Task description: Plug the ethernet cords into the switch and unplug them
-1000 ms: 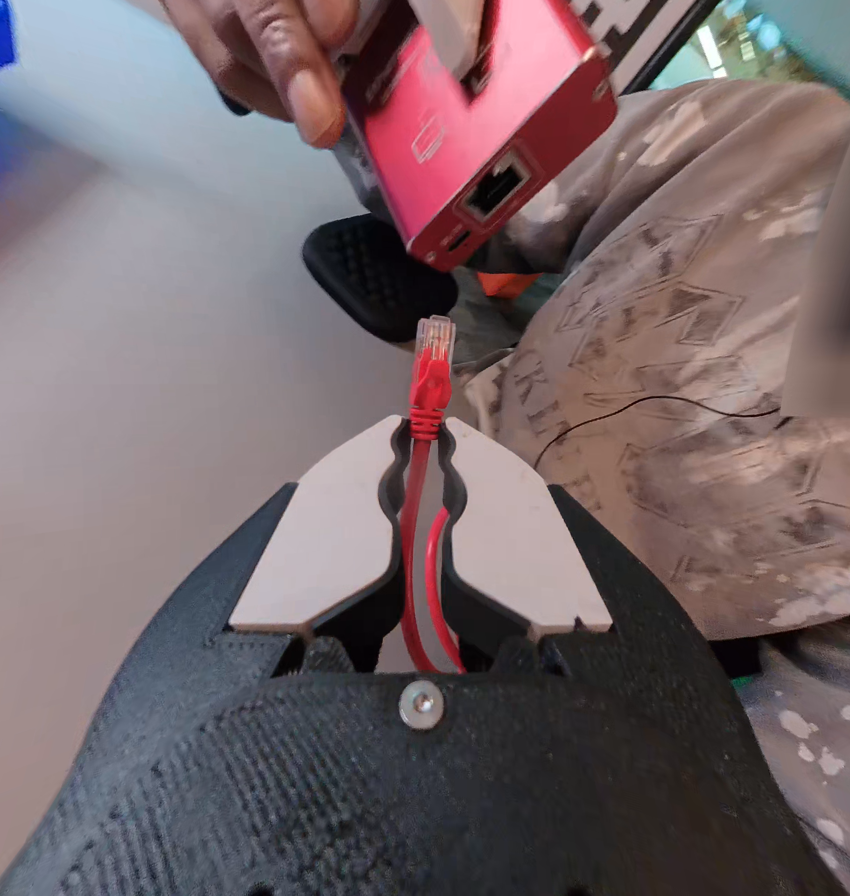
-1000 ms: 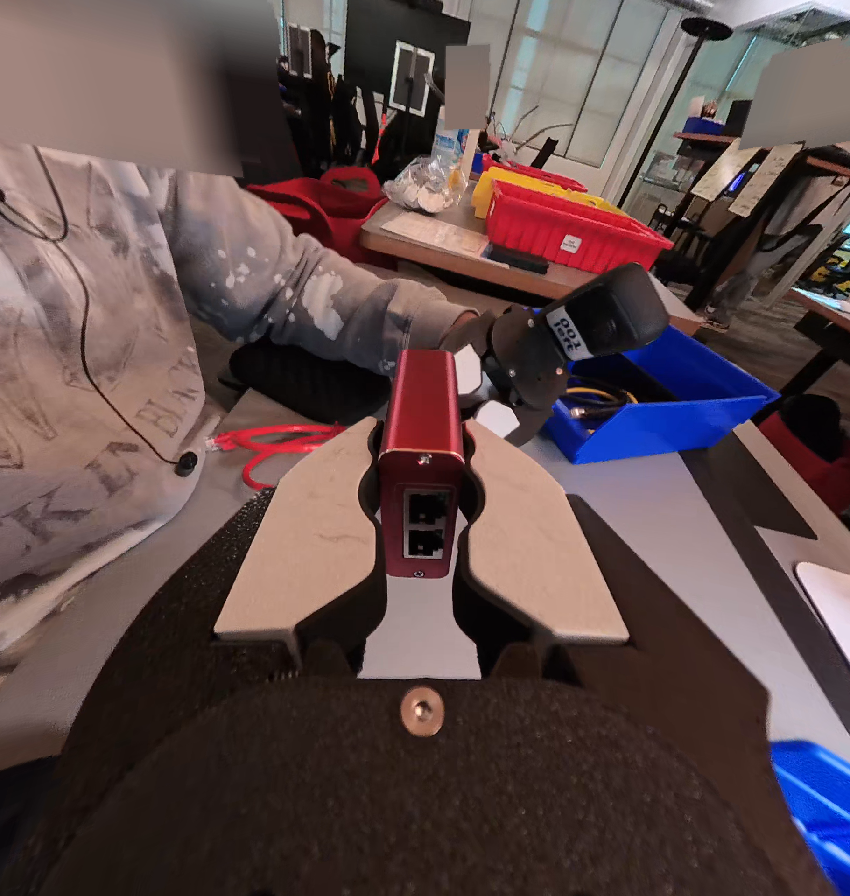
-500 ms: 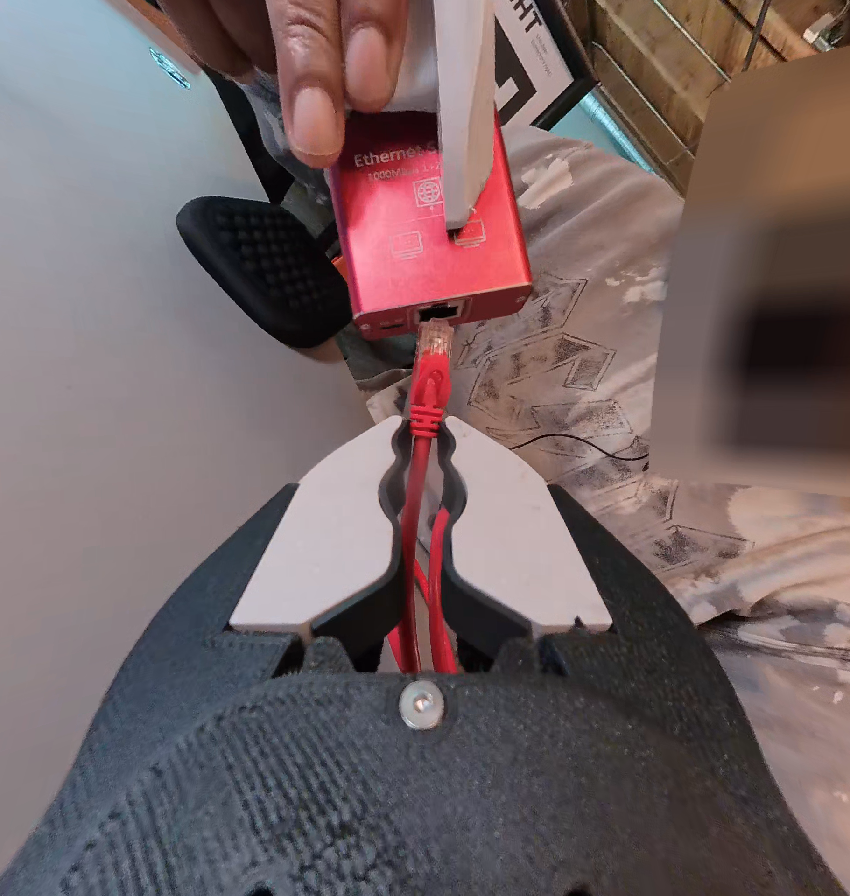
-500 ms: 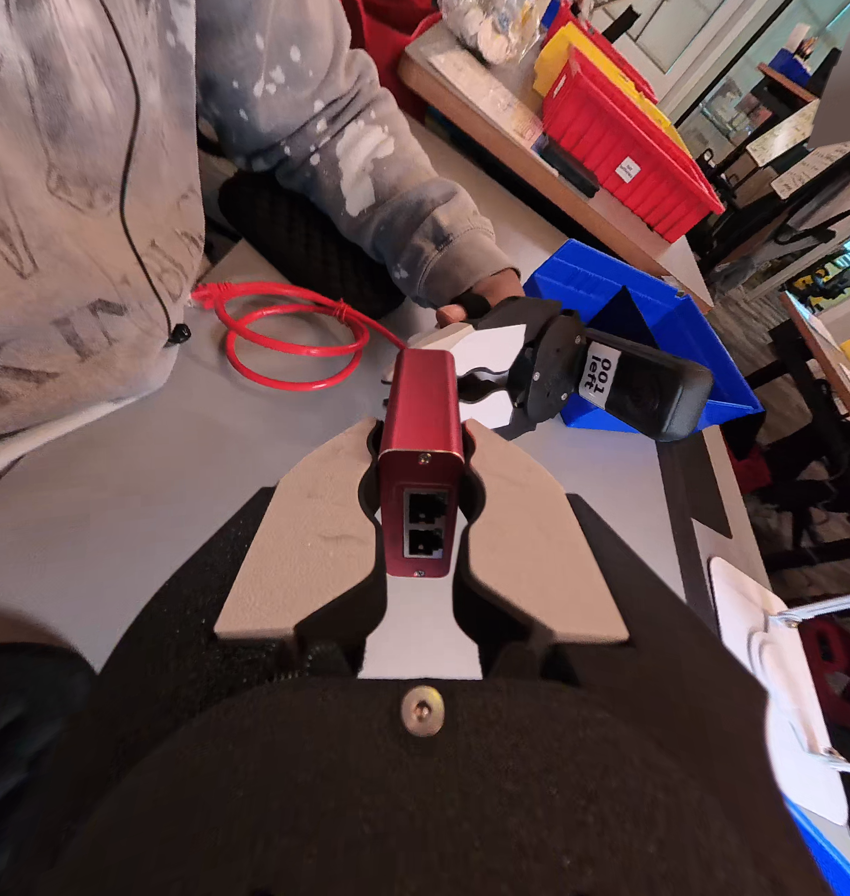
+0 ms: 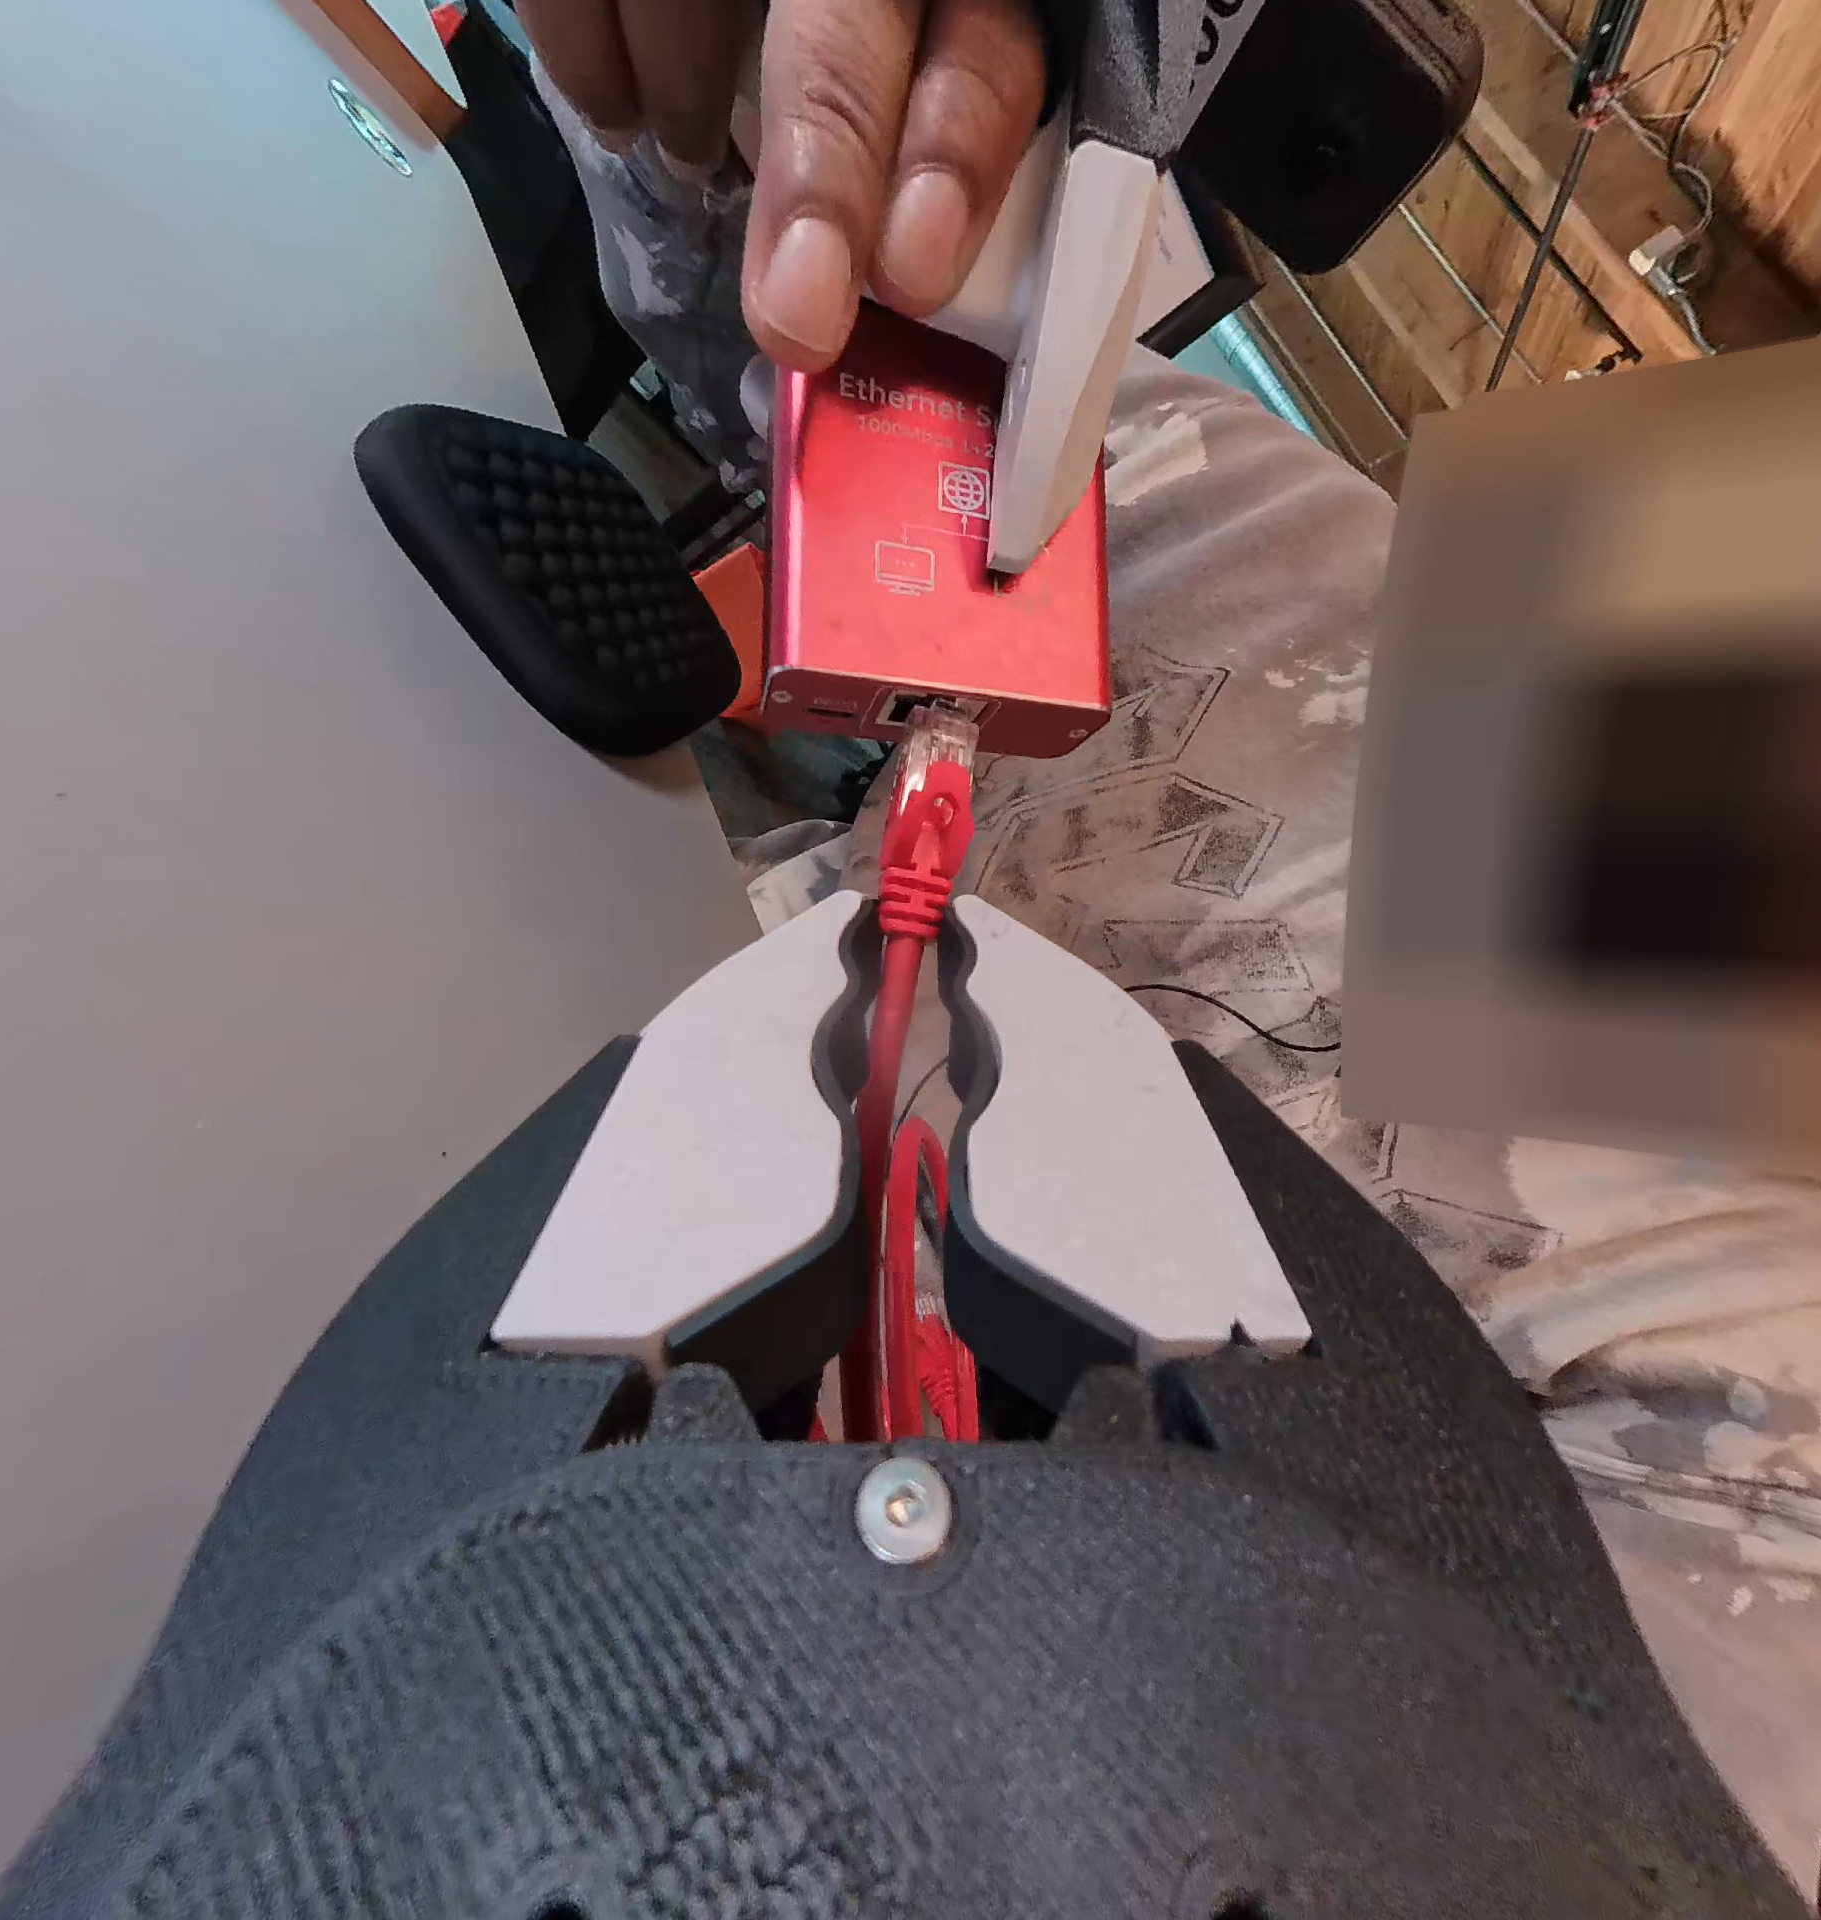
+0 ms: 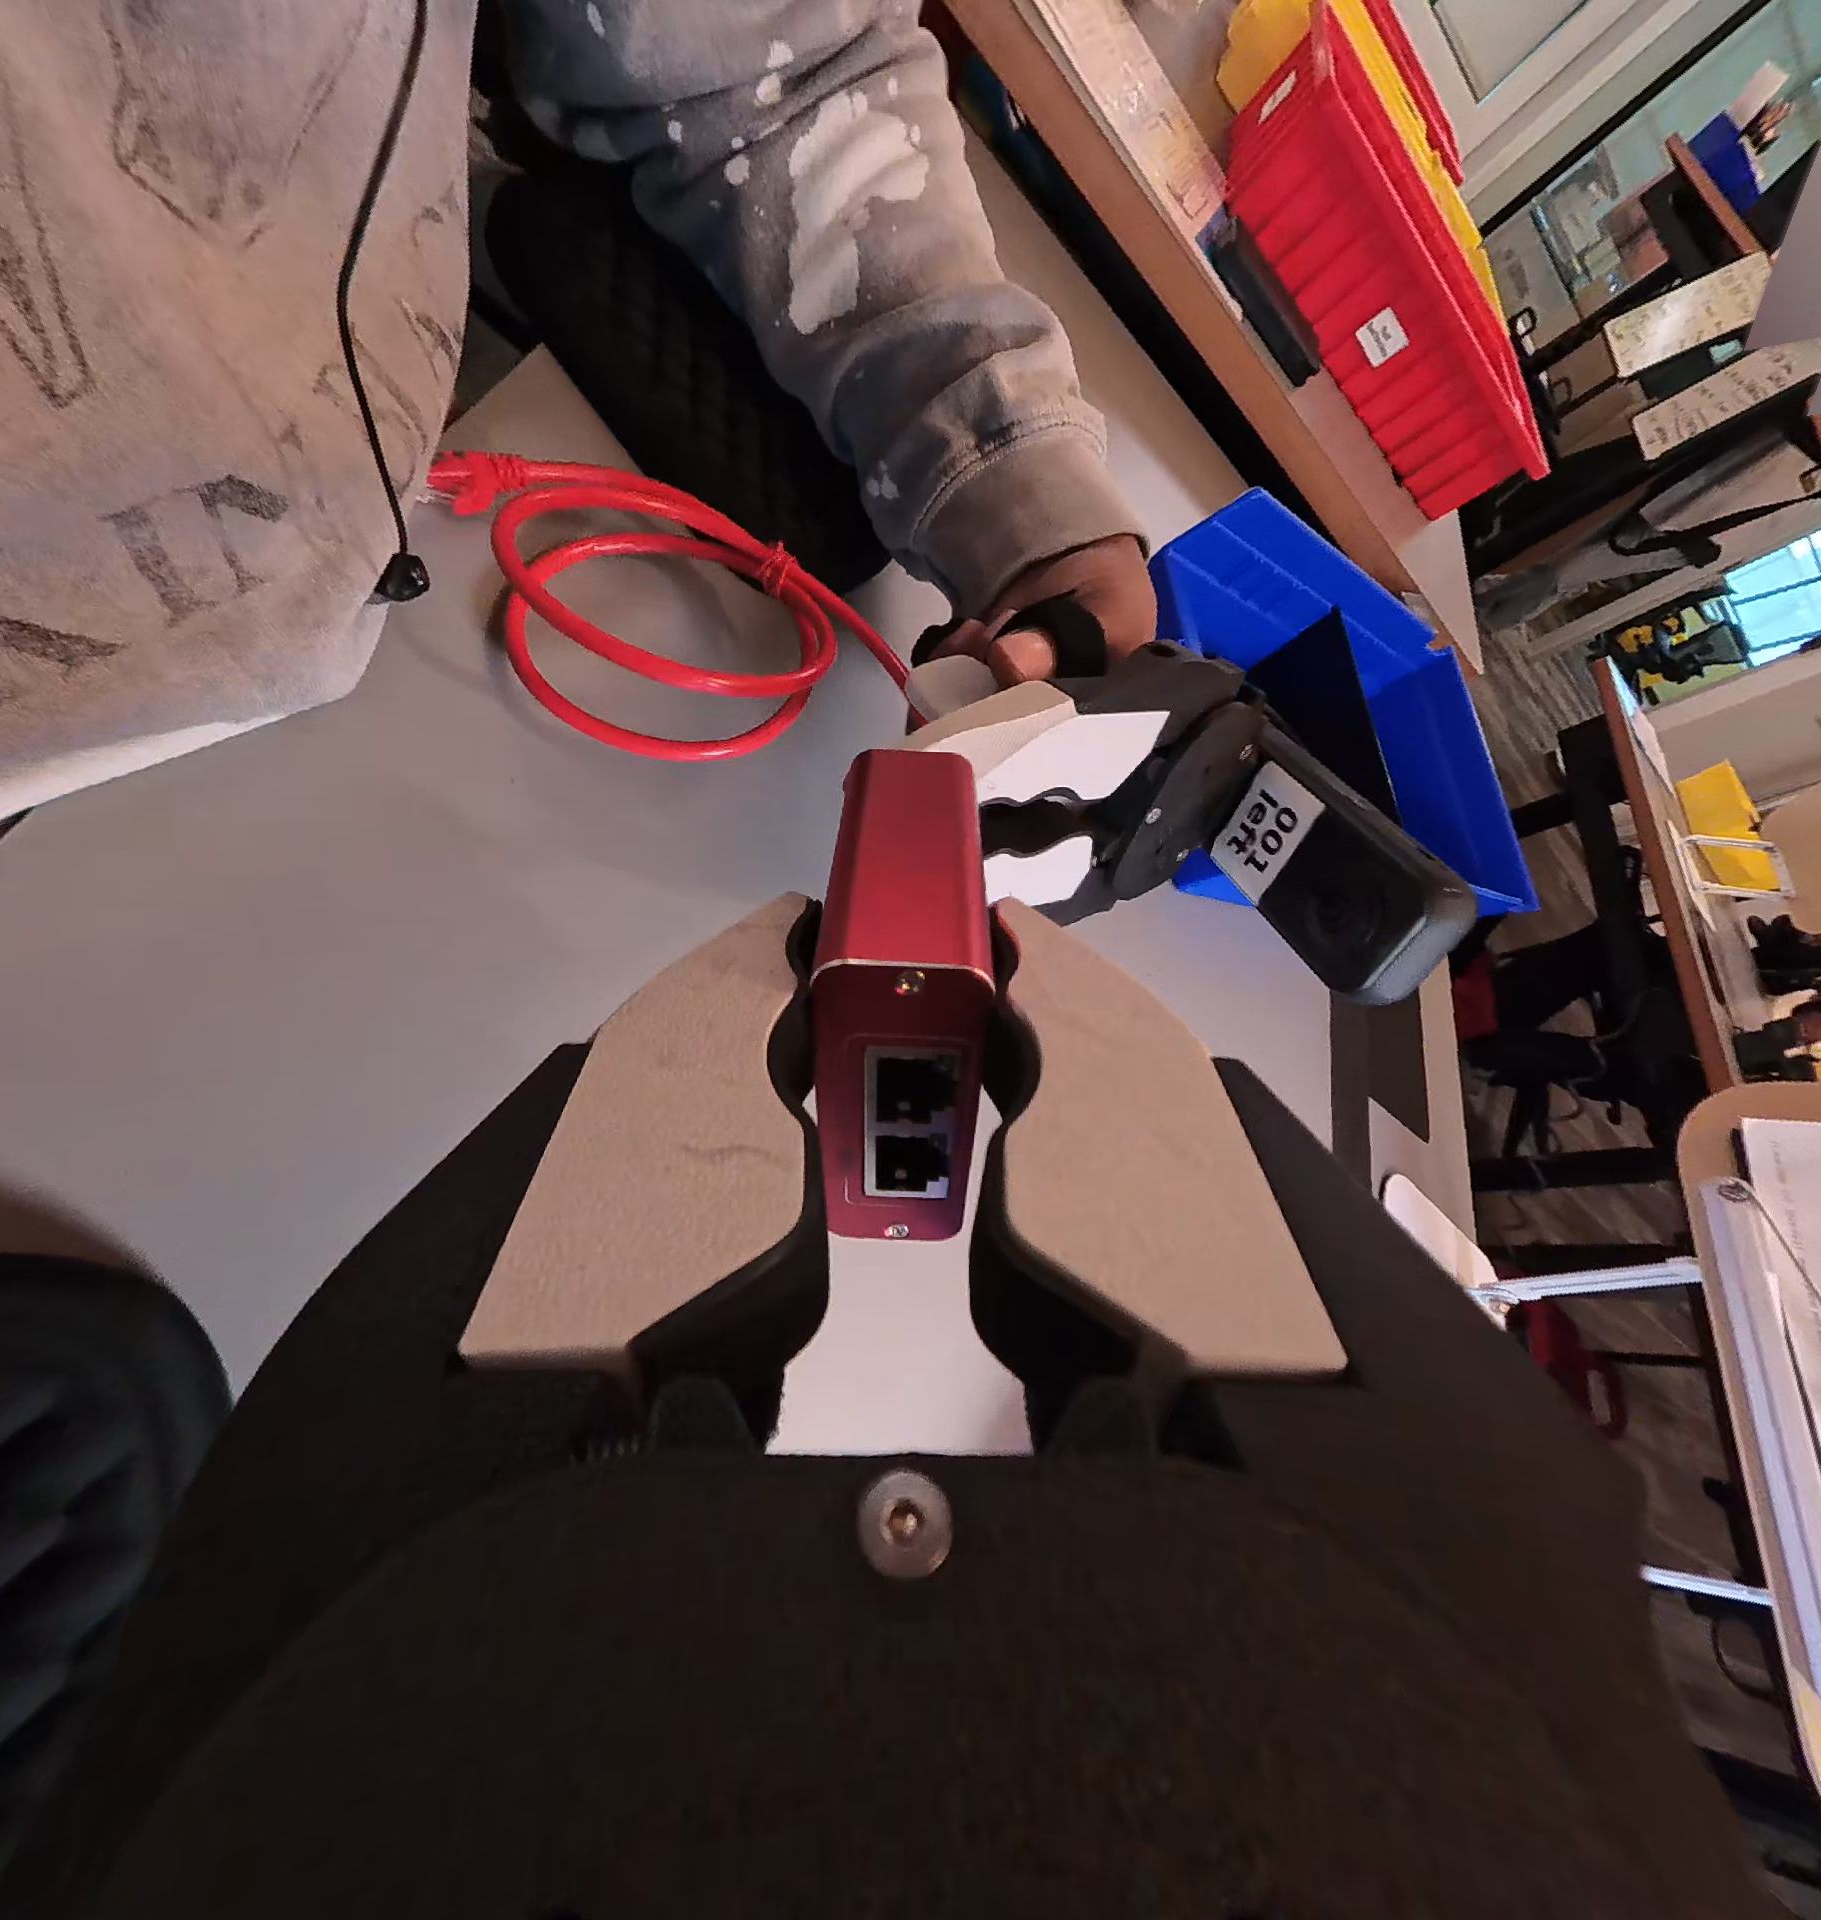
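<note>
My left gripper is shut on a red ethernet cord just behind its clear plug. The plug's tip sits at the mouth of the single port on the near end of the red switch. My right gripper is shut on the switch, whose two empty ports face the right wrist camera. In that view the left gripper is behind the switch's far end, and the cord's slack lies coiled on the grey table.
A blue bin stands on the table behind the left gripper. Red and yellow bins sit on a wooden table farther back. A person in a grey sweatshirt sits close at the table edge. A black chair armrest juts out left of the switch.
The switch and the plug have come together: the plug went from well below the port to its tip at the port's mouth. The right gripper tilted so the switch's port lines up with the plug.
</note>
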Motion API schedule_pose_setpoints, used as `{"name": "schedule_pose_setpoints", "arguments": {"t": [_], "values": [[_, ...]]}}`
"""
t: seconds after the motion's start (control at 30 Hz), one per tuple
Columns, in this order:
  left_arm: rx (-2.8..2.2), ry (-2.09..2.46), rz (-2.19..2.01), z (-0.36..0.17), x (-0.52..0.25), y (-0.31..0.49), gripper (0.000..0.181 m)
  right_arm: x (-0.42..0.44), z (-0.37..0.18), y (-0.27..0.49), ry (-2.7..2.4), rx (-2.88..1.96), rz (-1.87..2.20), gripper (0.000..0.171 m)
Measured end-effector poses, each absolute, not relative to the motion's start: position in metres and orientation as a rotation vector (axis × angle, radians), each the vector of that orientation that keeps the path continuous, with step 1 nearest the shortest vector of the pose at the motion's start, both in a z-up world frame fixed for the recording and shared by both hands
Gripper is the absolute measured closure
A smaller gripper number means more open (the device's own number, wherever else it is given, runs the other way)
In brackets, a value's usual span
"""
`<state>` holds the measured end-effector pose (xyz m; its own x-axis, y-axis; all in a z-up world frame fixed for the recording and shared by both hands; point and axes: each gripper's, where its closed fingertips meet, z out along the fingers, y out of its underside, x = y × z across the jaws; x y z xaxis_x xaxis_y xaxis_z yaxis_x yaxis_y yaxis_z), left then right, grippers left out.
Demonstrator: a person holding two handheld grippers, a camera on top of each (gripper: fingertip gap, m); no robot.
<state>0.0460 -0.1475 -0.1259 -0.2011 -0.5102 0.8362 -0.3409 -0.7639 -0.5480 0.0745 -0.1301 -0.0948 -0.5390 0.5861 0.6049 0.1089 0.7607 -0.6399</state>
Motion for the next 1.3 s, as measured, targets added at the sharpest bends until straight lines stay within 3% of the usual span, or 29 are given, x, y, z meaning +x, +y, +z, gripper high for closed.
{"name": "schedule_pose_setpoints", "arguments": {"t": [0.77,1.3], "values": [[-1.939,0.894,-1.92,-0.117,0.044,-0.129,0.171,0.068,-0.088,-0.121,-1.976,-0.451,0.592,0.143],[-1.824,1.047,-1.709,-0.109,0.037,-0.13,0.171,0.051,-0.07,-0.127,-1.921,-0.588,0.898,0.142]]}}
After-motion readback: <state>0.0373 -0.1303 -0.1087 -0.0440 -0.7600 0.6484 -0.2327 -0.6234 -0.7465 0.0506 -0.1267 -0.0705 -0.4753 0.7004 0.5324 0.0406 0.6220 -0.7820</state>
